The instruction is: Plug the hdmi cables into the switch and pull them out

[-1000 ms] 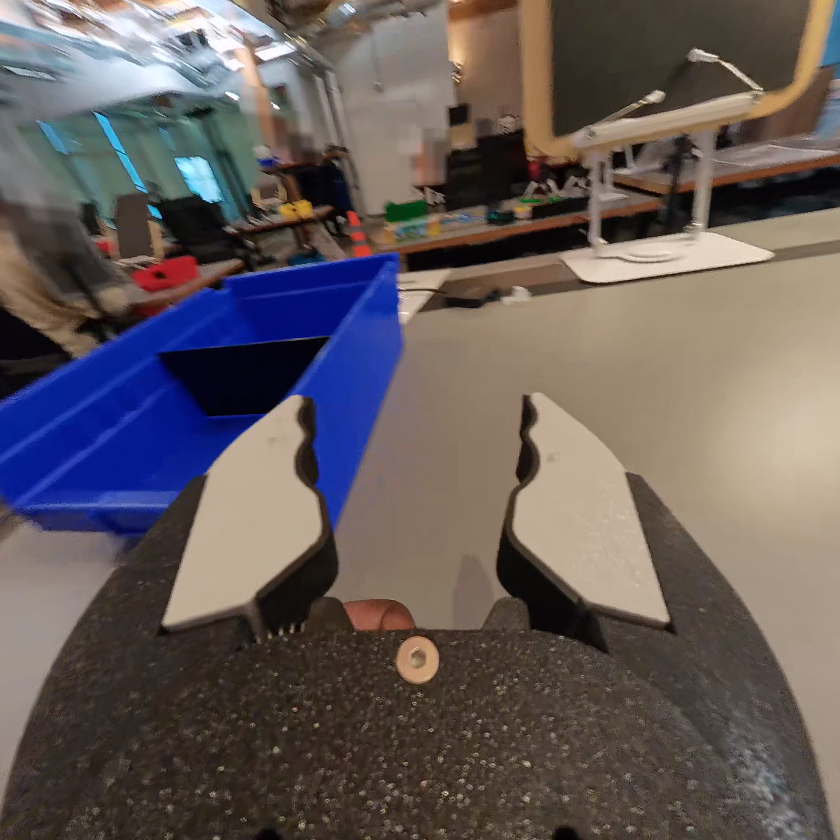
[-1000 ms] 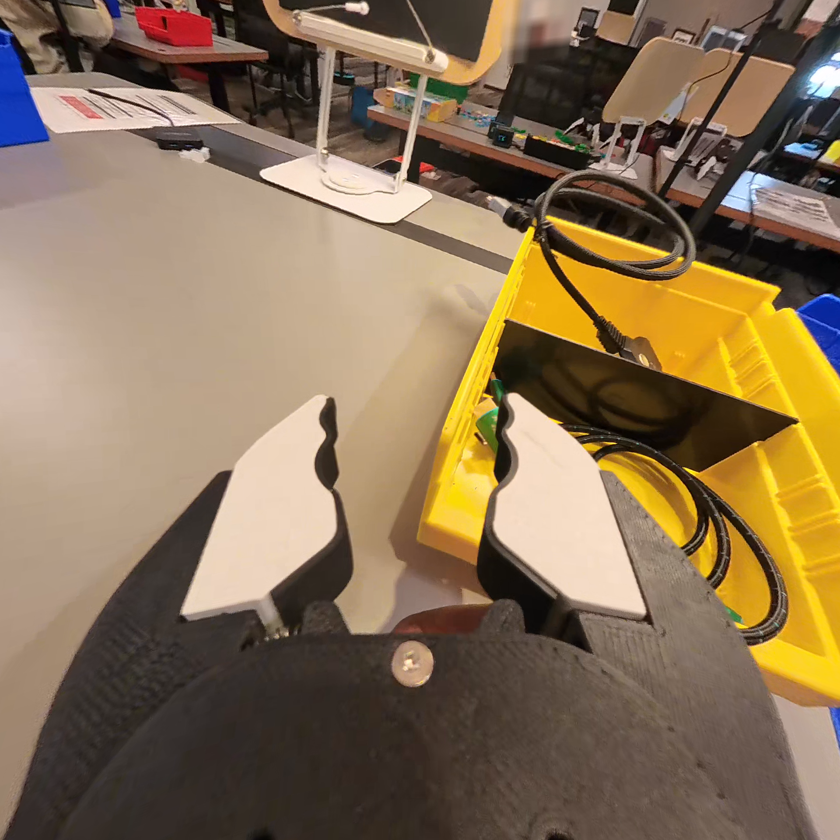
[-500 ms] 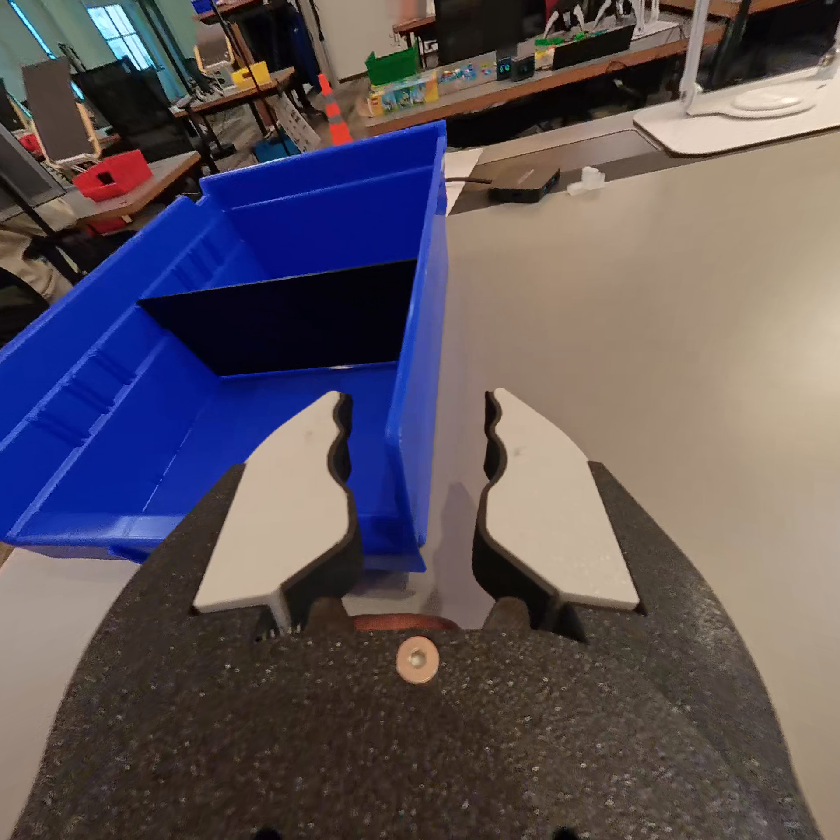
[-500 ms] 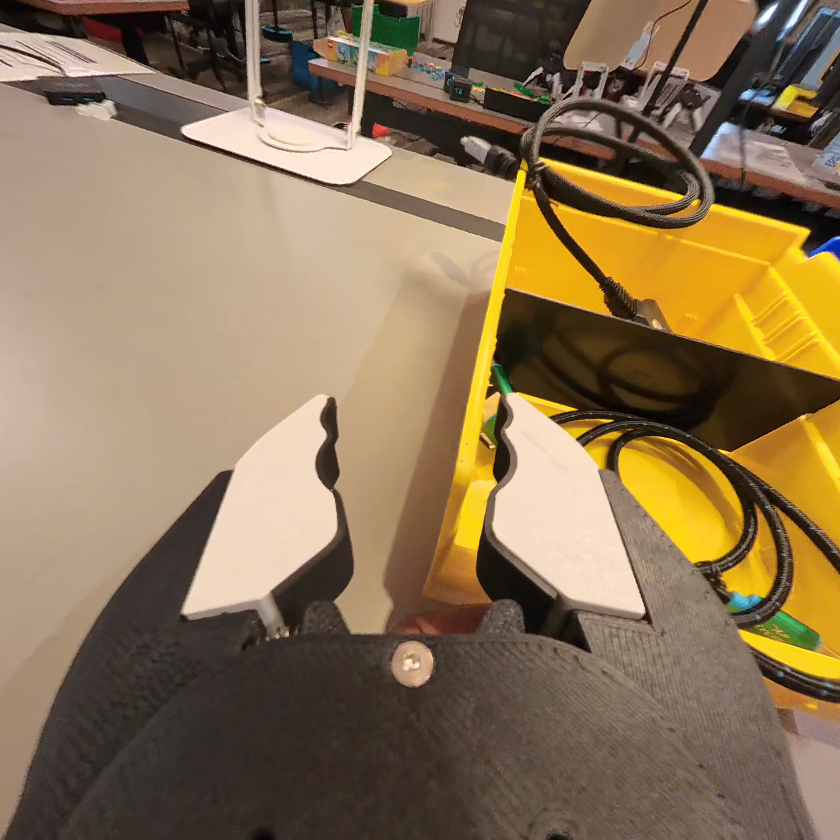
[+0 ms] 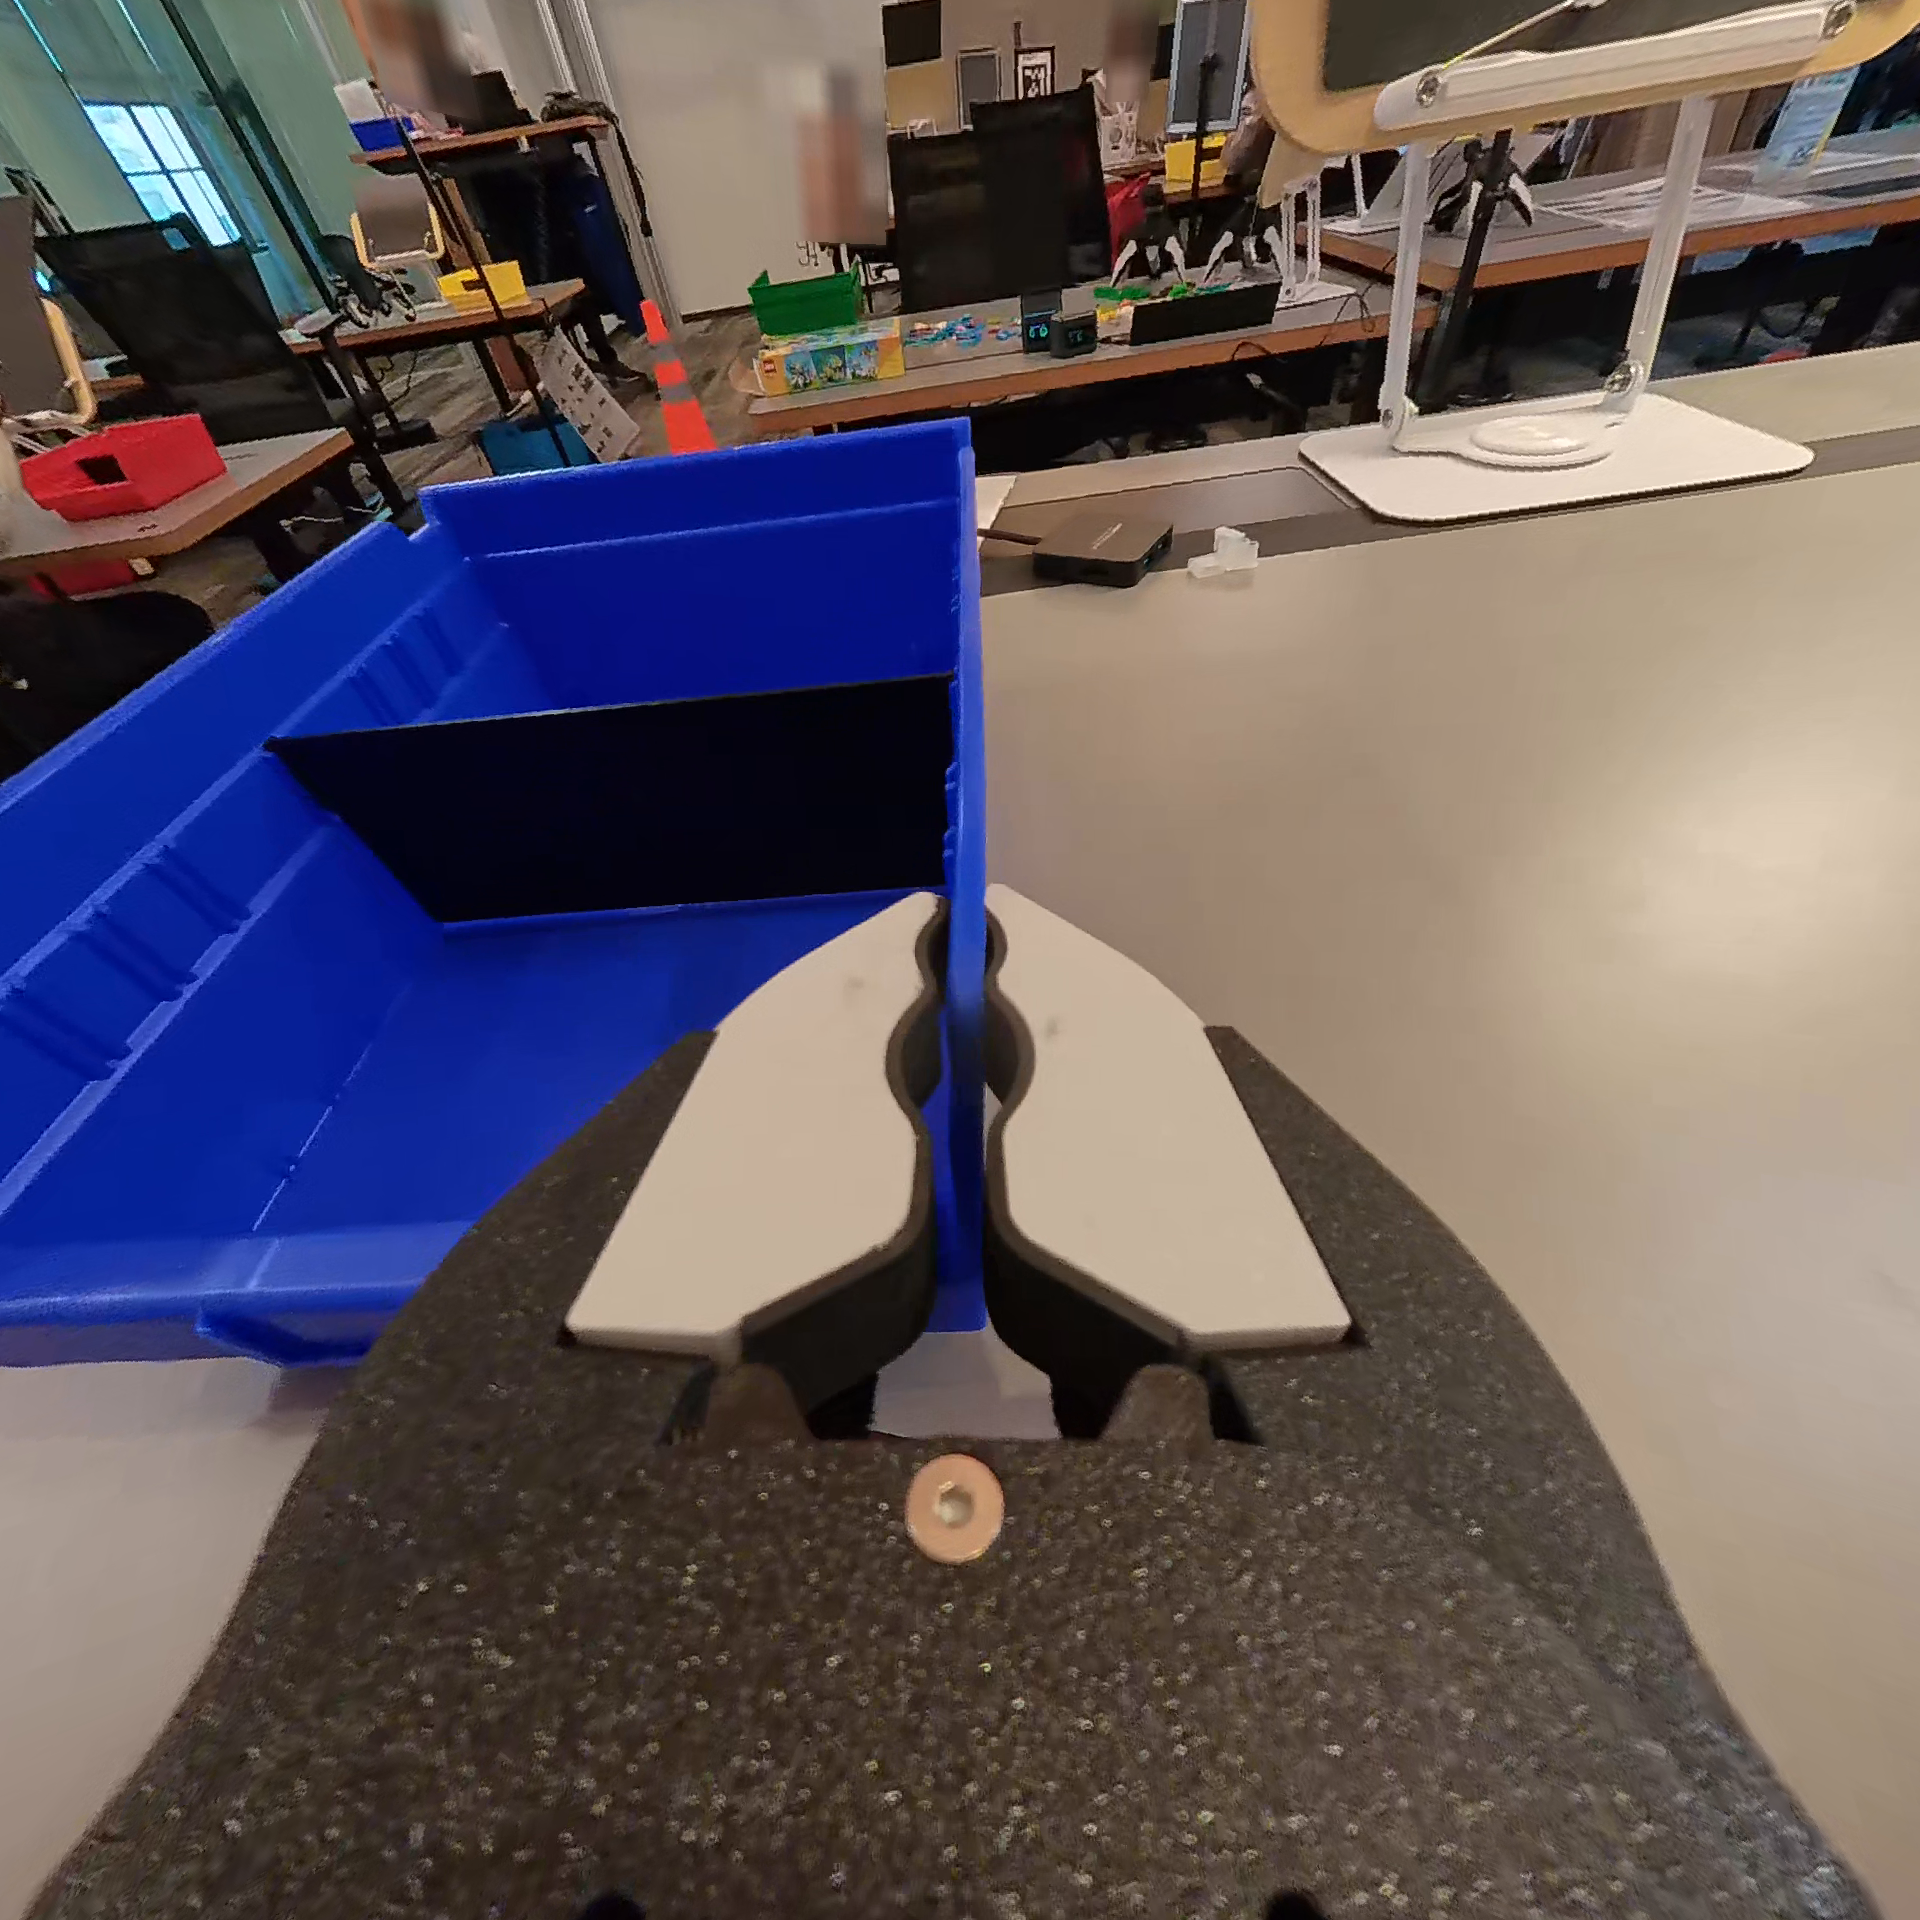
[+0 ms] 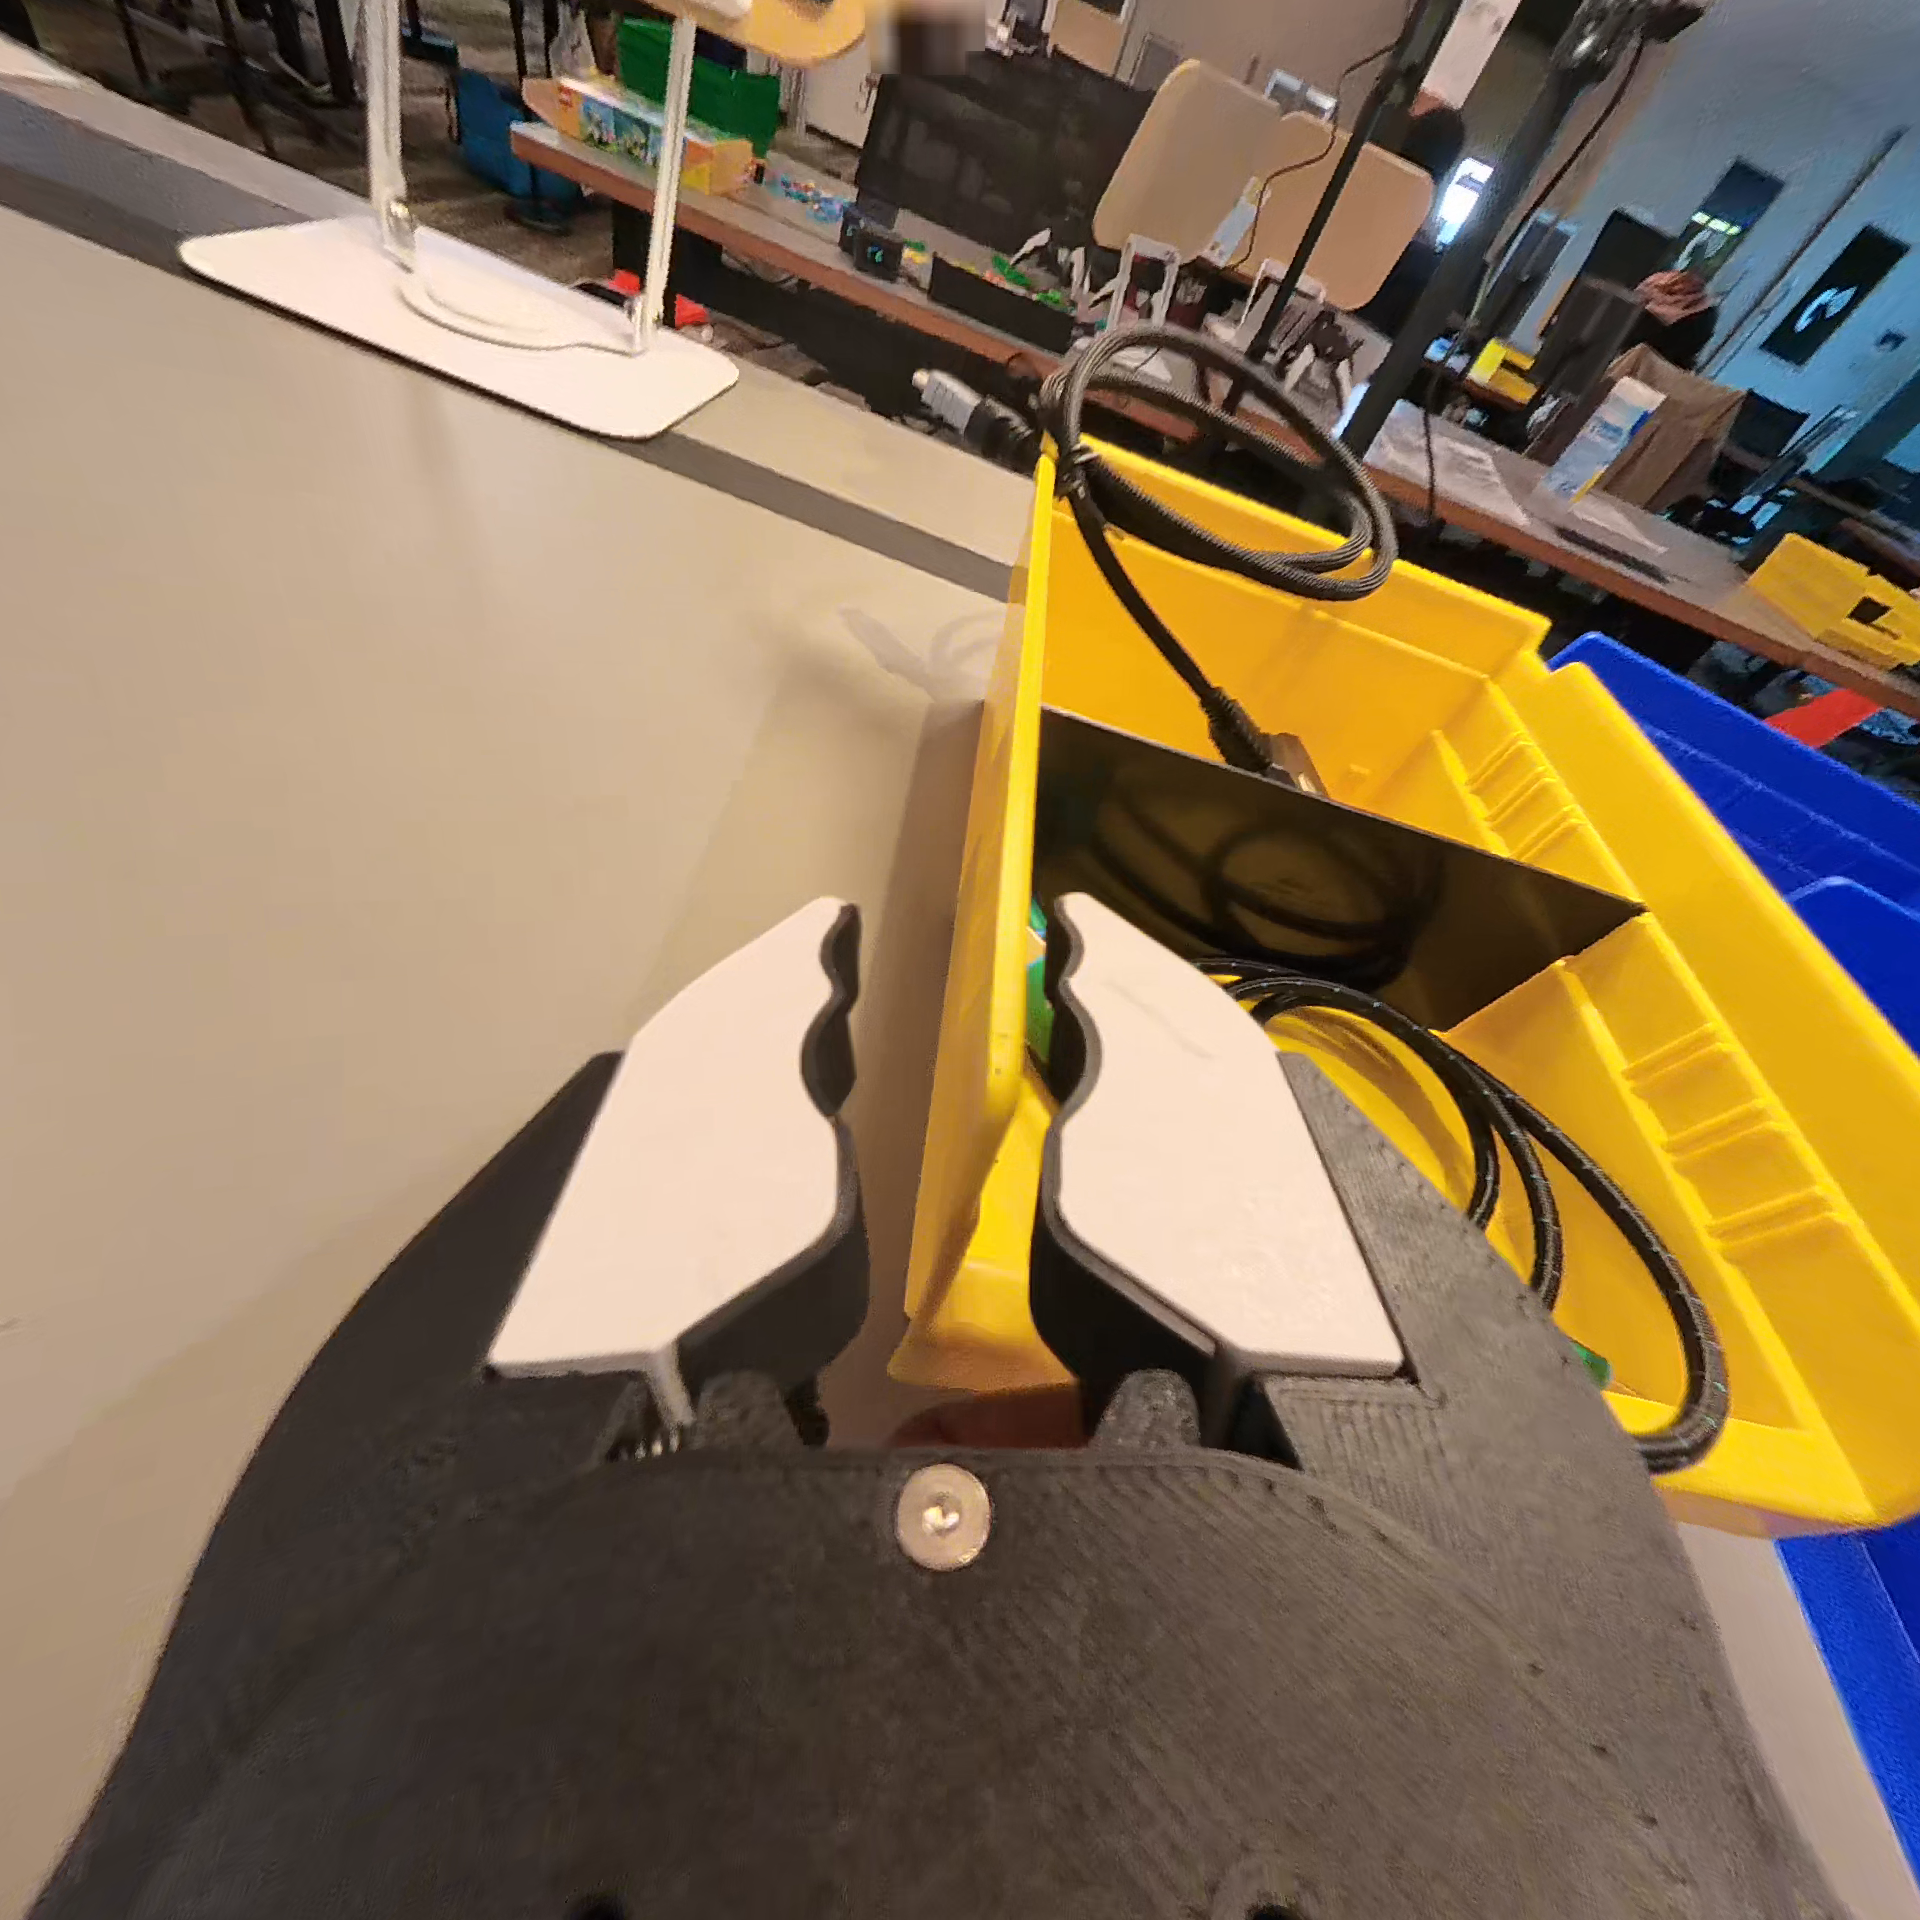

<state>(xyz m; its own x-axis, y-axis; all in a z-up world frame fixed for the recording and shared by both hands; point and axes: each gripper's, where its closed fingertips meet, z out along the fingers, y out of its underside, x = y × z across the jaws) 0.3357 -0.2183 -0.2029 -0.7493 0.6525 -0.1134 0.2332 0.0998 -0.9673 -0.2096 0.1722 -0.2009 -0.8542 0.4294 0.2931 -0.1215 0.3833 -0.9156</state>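
My left gripper (image 5: 964, 940) is shut on the right side wall of an empty blue bin (image 5: 312, 1039), one finger inside and one outside. My right gripper (image 6: 954, 920) straddles the left wall of a yellow bin (image 6: 977, 1039), jaws partly closed with a gap left on the outer side. Black braided HDMI cables lie in the yellow bin: one coil (image 6: 1247, 468) hangs over the far rim with its plug (image 6: 1288, 748) at the black divider, another coil (image 6: 1507, 1143) in the near compartment. A small black box with ports (image 5: 1101, 540) sits at the table's far edge.
A white stand base (image 5: 1548, 457) stands at the back of the grey table; it also shows in the right wrist view (image 6: 468, 312). A small white clip (image 5: 1226, 545) lies by the black box. Another blue bin (image 6: 1818, 810) sits right of the yellow one. Tip to tip, the grippers are about 65 centimetres apart. The coil (image 6: 1507, 1143) is about 20 centimetres from my right fingertips.
The left gripper moved onto the blue bin's right wall and closed on it. The right gripper moved over the yellow bin's left wall and its jaws narrowed.
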